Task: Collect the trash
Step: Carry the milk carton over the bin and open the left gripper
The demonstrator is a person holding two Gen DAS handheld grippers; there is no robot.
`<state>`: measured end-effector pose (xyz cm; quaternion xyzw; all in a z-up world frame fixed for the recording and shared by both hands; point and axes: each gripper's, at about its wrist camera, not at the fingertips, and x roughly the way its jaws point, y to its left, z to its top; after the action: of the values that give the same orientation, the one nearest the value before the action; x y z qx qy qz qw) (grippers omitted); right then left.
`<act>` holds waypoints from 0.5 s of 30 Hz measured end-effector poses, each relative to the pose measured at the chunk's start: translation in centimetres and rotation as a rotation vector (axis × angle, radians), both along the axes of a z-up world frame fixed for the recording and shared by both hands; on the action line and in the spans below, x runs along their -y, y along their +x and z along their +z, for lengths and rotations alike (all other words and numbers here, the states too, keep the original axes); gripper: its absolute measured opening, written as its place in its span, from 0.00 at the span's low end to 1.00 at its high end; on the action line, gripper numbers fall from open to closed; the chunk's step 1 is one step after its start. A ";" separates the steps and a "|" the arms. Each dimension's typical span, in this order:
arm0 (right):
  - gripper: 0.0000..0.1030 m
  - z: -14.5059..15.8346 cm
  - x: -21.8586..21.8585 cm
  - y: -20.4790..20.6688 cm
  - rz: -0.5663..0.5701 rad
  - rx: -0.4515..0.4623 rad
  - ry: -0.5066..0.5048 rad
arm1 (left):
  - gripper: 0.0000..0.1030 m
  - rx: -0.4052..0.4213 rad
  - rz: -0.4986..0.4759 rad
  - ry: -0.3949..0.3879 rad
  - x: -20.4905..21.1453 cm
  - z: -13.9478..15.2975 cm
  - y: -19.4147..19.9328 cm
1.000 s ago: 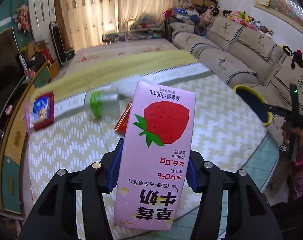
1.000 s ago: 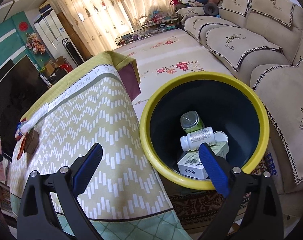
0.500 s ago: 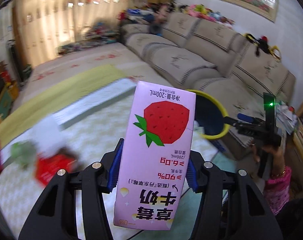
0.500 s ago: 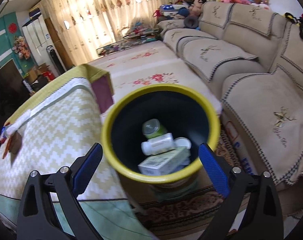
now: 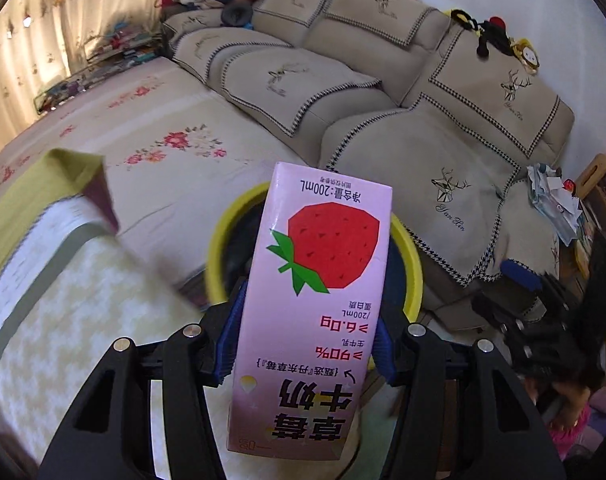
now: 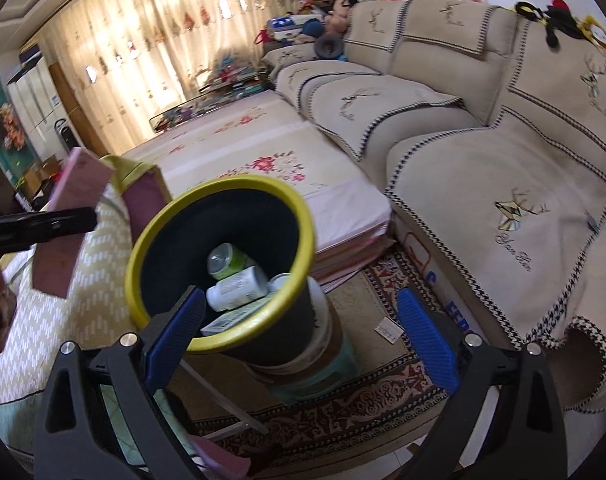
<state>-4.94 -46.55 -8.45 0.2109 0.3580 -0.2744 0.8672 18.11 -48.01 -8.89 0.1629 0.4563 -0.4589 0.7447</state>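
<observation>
My left gripper is shut on a pink strawberry milk carton, held upright in front of the yellow-rimmed black bin. The carton hides most of the bin's mouth. In the right wrist view the bin stands on a stool and holds a white bottle, a green can and a box. The carton and left gripper show at the left, beside the bin's rim. My right gripper is open and empty, just in front of the bin.
A table with a zigzag cloth lies left of the bin. A beige sofa runs along the right. A floral mat lies behind the bin, a patterned rug under the stool.
My left gripper has swung right with the carton, from over the table to just in front of the bin. My right gripper has drawn back and turned, so the bin sits further left.
</observation>
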 end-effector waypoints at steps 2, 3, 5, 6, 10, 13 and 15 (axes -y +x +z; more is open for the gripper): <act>0.89 -0.2 0.6 -0.5 -0.013 0.003 0.007 | 0.61 0.003 -0.010 0.006 2.3 -0.5 0.3; 0.89 -0.3 0.8 -0.7 -0.019 0.003 0.012 | 0.68 0.012 -0.007 0.006 3.5 -0.7 0.4; 0.89 -0.6 1.0 -1.0 -0.024 0.001 0.020 | 0.77 0.025 0.014 -0.002 4.5 -0.8 0.6; 0.89 -0.8 1.1 -1.1 -0.024 0.001 0.025 | 0.77 0.022 0.022 -0.007 4.8 -0.7 0.7; 0.89 -1.0 1.2 -1.3 -0.025 0.005 0.038 | 0.77 0.018 0.072 -0.041 3.3 0.4 0.8; 0.89 -1.2 1.1 -1.3 -0.020 0.010 0.045 | 0.82 0.063 0.129 -0.092 -0.9 2.7 -0.1; 0.90 -1.1 0.7 -1.0 -0.009 0.013 0.047 | 0.86 0.098 0.177 -0.138 -4.4 4.4 -0.8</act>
<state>-5.95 -47.22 -9.52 0.2345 0.3578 -0.2686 0.8630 17.33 -43.63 -4.47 0.0926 0.3995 -0.4131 0.8131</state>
